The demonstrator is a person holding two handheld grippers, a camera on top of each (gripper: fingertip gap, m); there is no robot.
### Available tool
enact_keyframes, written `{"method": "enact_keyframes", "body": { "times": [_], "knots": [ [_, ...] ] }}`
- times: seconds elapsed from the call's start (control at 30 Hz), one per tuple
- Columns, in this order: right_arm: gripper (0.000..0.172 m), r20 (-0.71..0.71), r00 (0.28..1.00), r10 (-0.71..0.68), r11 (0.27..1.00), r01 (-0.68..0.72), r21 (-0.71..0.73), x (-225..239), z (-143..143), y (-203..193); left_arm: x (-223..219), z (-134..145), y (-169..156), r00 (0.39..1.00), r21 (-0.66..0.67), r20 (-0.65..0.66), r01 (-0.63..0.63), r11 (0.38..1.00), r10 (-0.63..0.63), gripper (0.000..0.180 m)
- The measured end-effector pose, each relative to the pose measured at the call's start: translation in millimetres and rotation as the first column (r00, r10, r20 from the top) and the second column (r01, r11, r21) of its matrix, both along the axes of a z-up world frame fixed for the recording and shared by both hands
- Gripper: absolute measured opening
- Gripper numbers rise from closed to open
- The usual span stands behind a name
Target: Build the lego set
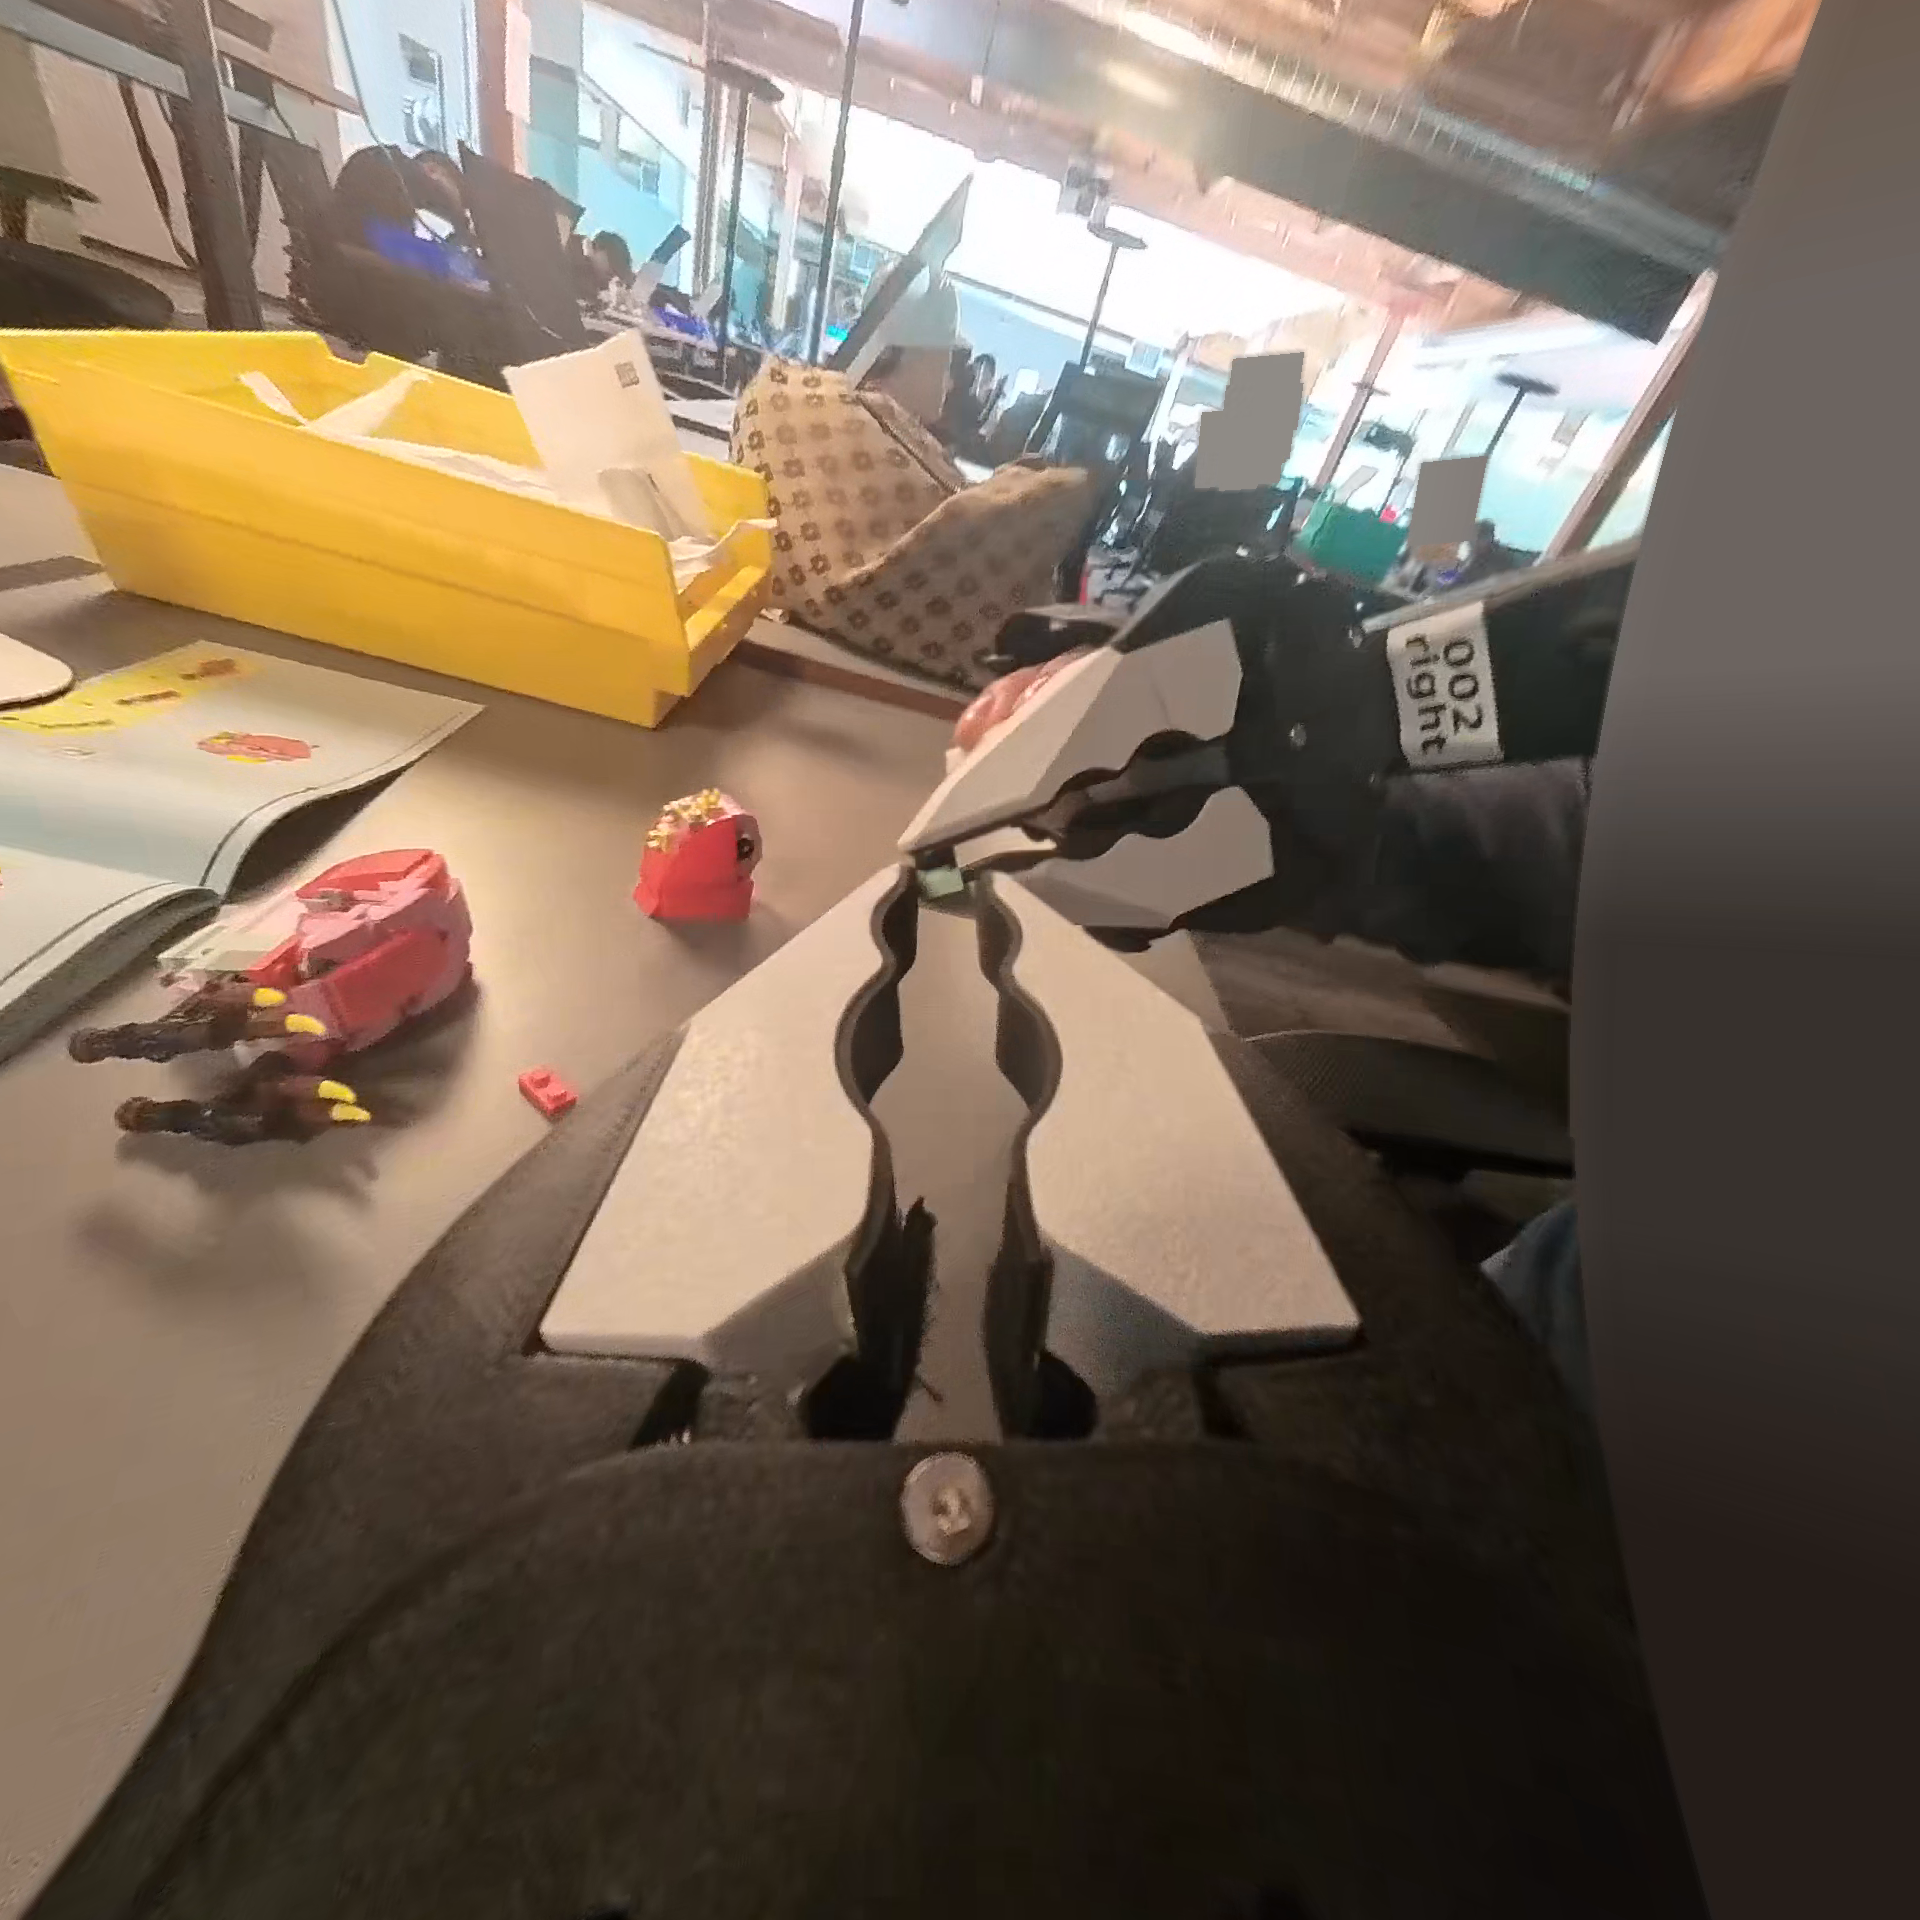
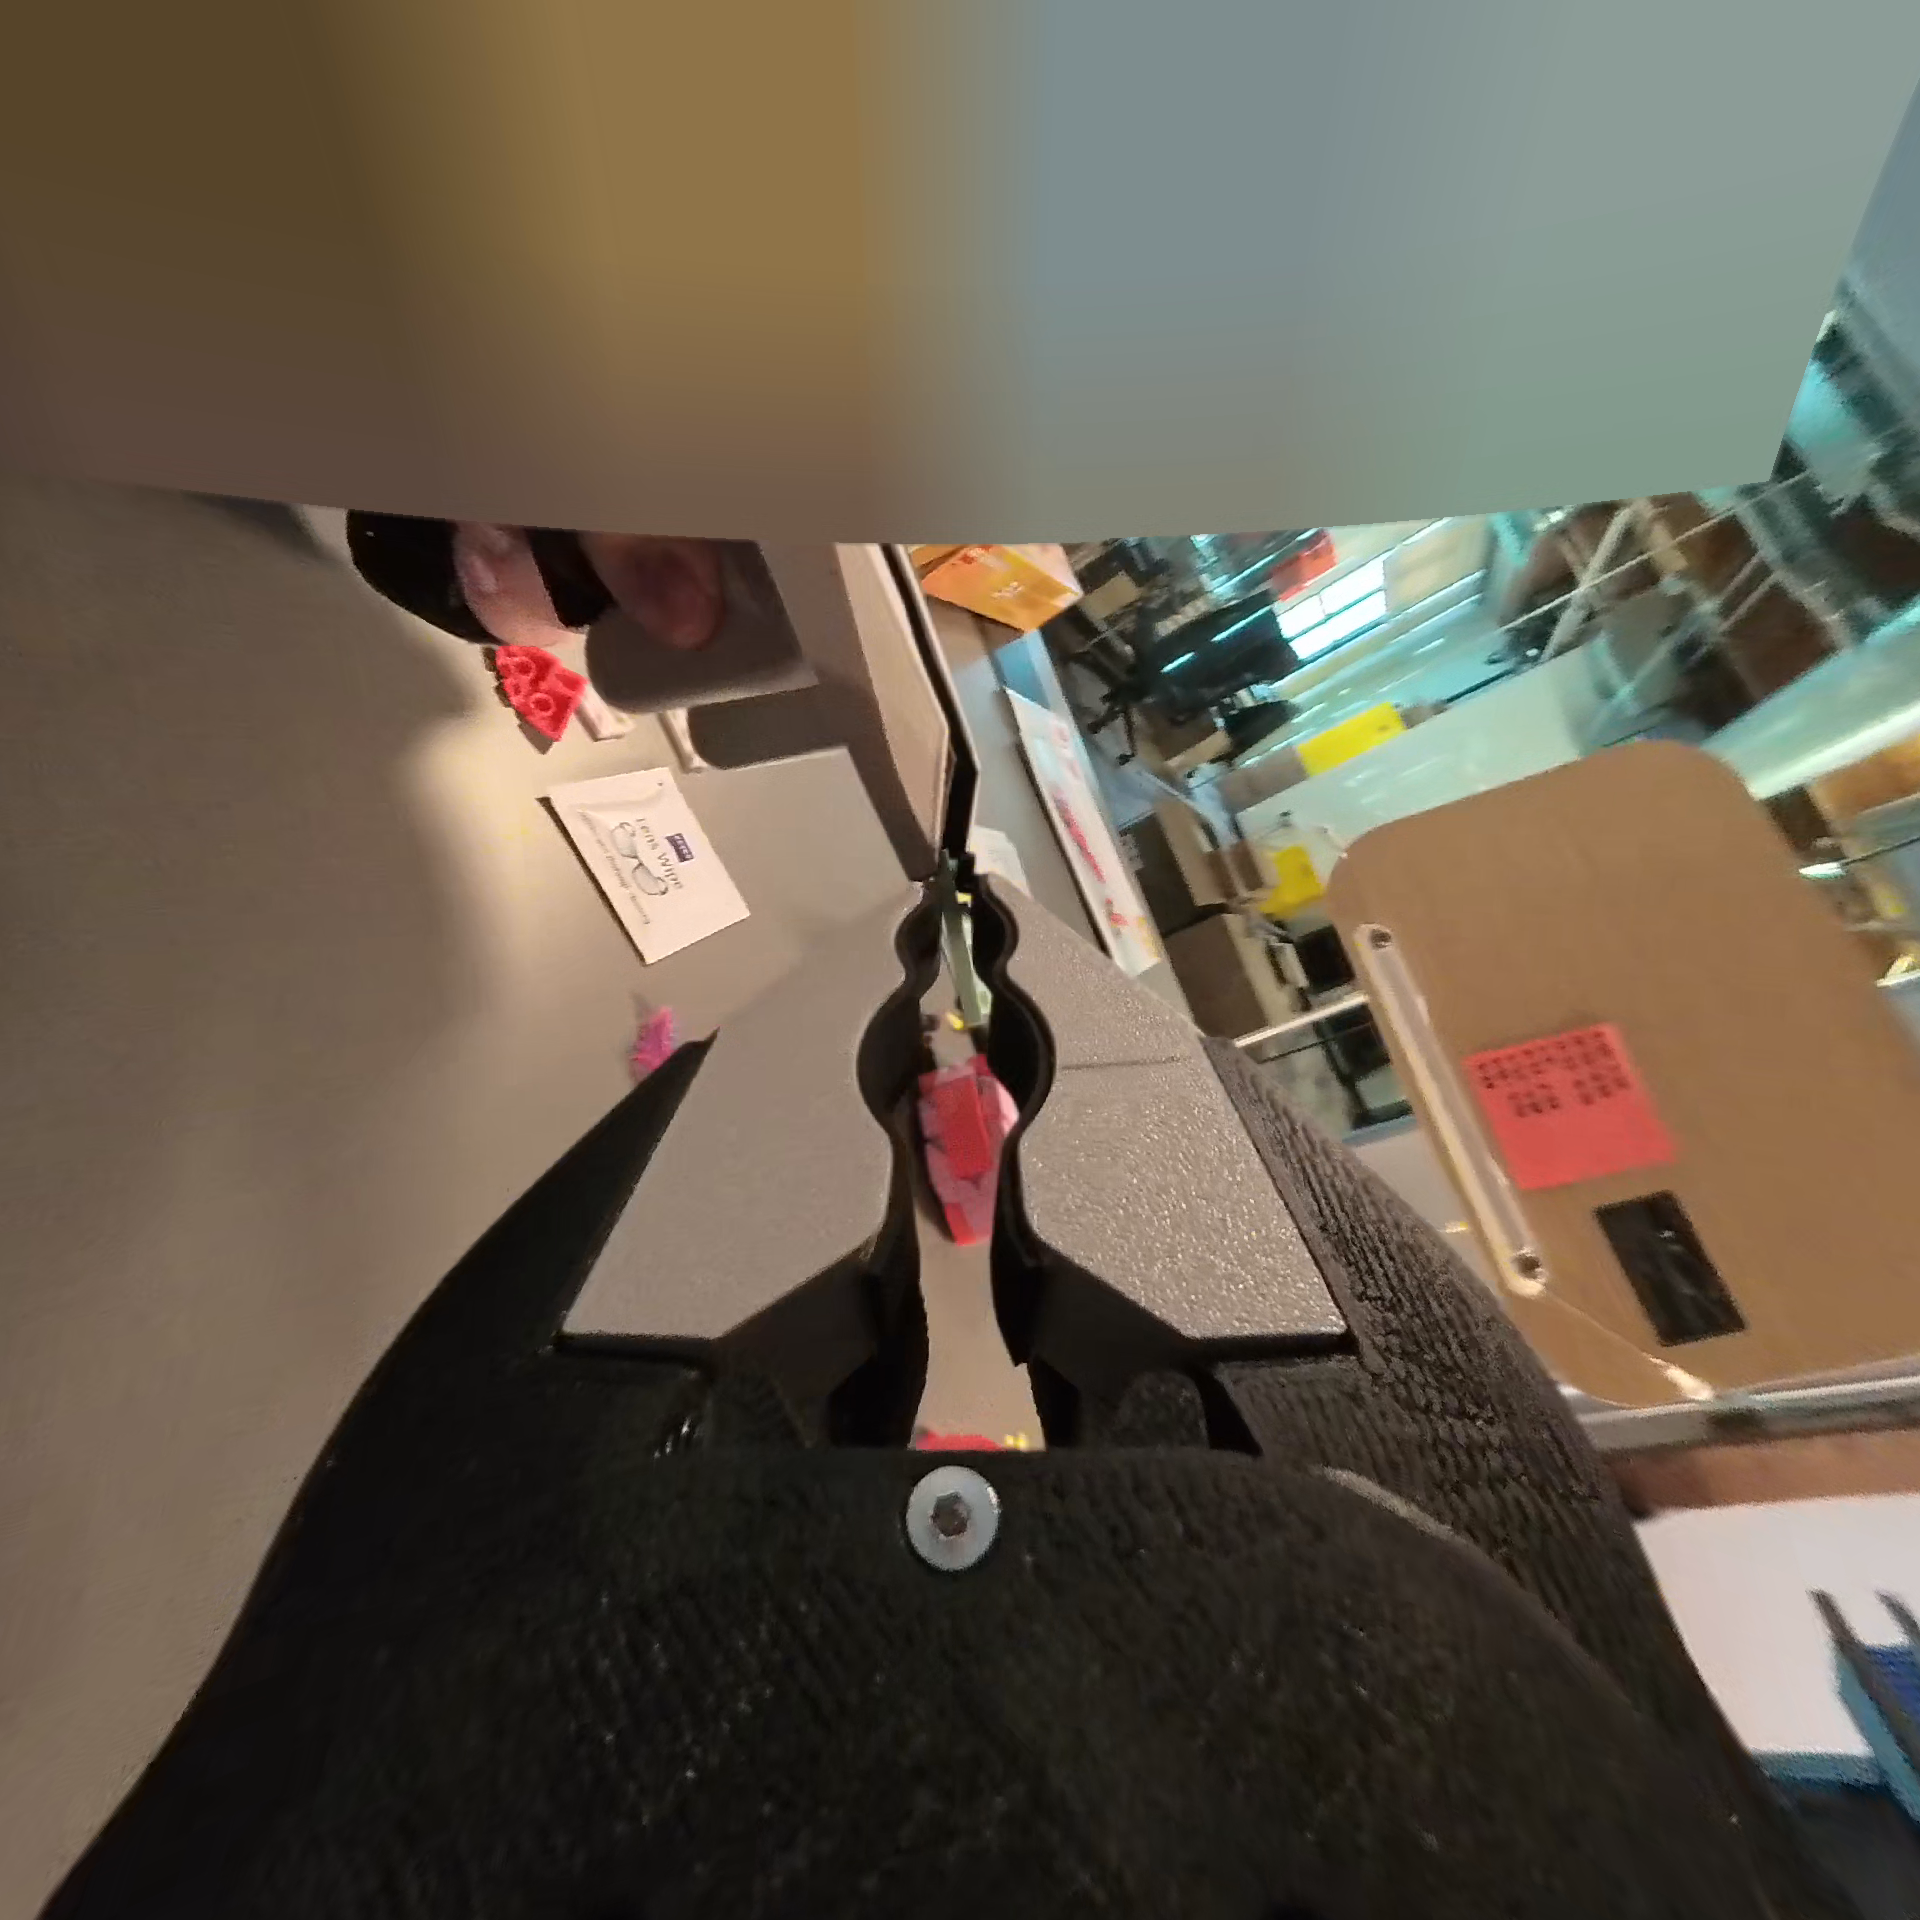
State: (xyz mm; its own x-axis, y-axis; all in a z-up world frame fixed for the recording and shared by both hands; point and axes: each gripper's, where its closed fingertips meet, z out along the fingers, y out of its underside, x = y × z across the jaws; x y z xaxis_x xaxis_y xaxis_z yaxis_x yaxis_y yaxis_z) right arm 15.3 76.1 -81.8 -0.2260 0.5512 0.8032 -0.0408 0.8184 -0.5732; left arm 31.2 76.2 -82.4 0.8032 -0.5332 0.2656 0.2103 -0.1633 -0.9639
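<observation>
Open-plan office; desks [image 1: 665, 384], office chairs [image 2: 1195, 655], seated people [image 1: 416, 229] behind.

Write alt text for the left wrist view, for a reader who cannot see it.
Two grey grippers meet tip to tip over a grey table, both pinching a small green piece: the left gripper from below, the right gripper from the right. Red toy-brick models, an open booklet and a yellow bin sit left.
</observation>
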Motion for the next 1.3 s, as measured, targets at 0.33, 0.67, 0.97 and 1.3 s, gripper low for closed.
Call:
{"method": "enact_keyframes", "body": {
  "times": [0.33, 0.67, 0.97, 1.3],
  "knots": [
    [0.004, -0.066, 0.998, 0.002, 0.984, 0.009, 0.176, 0, 1, -2, -2, 1, -1, 1.000, -0.019, 0.027, 0.005, 1.000, -0.005, 0.006],
    [0.004, -0.008, 0.996, 0.084, 0.769, -0.060, 0.637, 5, -3, -4, 4, -3, -3, 1.000, -0.048, -0.019, 0.020, 0.999, -0.021, 0.005],
    [0.004, 0.119, 0.991, 0.056, 0.811, -0.115, 0.573, 6, -11, -1, 6, -9, -1, 0.997, -0.093, 0.051, 0.063, 0.994, -0.059, 0.006],
    [0.011, 0.115, 0.993, 0.038, 0.896, -0.085, 0.436, 5, -16, -1, 6, -15, -1, 0.989, -0.155, 0.116, 0.106, 0.982, -0.088, 0.006]
  ]
}}
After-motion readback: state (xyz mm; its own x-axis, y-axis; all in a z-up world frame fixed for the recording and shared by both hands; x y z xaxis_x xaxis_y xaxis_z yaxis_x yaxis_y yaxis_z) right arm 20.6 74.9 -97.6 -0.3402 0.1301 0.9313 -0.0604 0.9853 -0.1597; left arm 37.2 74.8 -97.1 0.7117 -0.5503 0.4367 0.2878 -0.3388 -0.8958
